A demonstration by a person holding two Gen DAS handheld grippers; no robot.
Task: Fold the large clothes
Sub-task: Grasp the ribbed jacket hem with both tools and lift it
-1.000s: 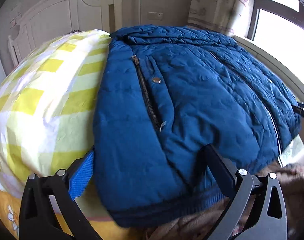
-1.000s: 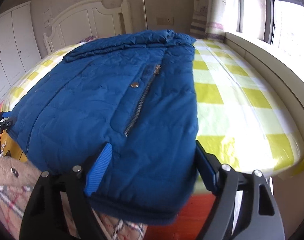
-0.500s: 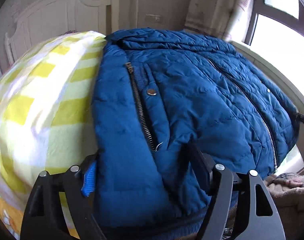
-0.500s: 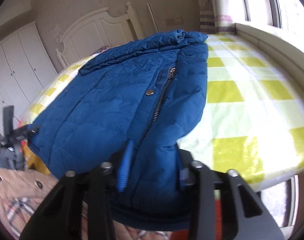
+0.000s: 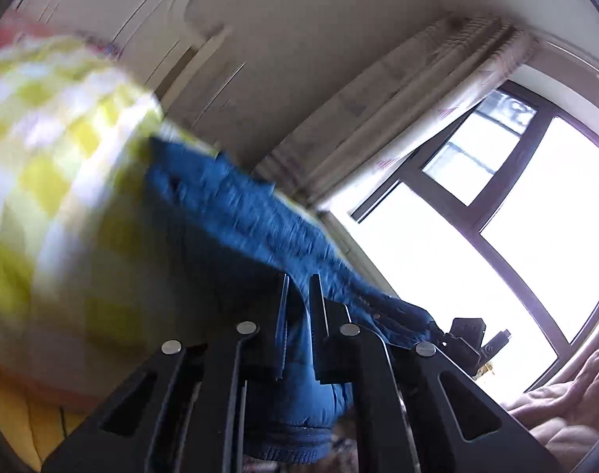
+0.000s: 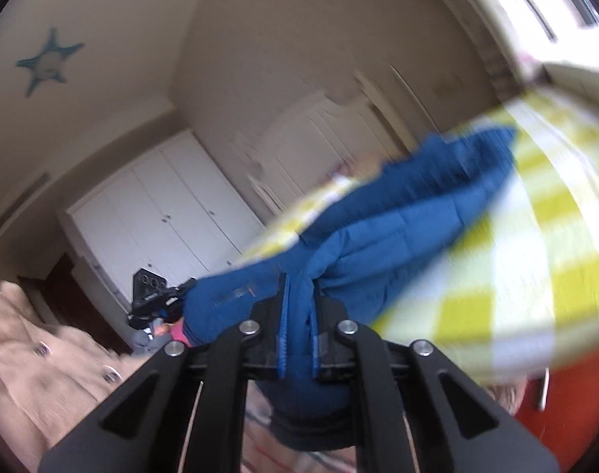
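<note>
A blue quilted jacket (image 5: pixel 236 213) lies on a bed with a yellow and white checked cover (image 5: pixel 51 149). Its near hem is lifted off the bed. My left gripper (image 5: pixel 298 287) is shut on a bunch of the jacket's hem, which hangs down between the black fingers. In the right wrist view the jacket (image 6: pixel 409 213) stretches away toward the headboard, and my right gripper (image 6: pixel 299 287) is shut on the hem at the other corner. Each view shows the other gripper at the jacket's far corner: the right one (image 5: pixel 469 335) and the left one (image 6: pixel 153 299). Both views are tilted and blurred.
A white headboard (image 6: pixel 323 130) and a white wardrobe (image 6: pixel 161 228) stand behind the bed. A curtain (image 5: pixel 398 98) and a bright window (image 5: pixel 516 216) are on the right side. A beige coat with buttons (image 6: pixel 39 362) lies at the bed's near end.
Both grippers closed on the jacket's near hem and rose, lifting it off the bed. Both cameras tipped upward and rolled, so walls, window and ceiling now fill the views.
</note>
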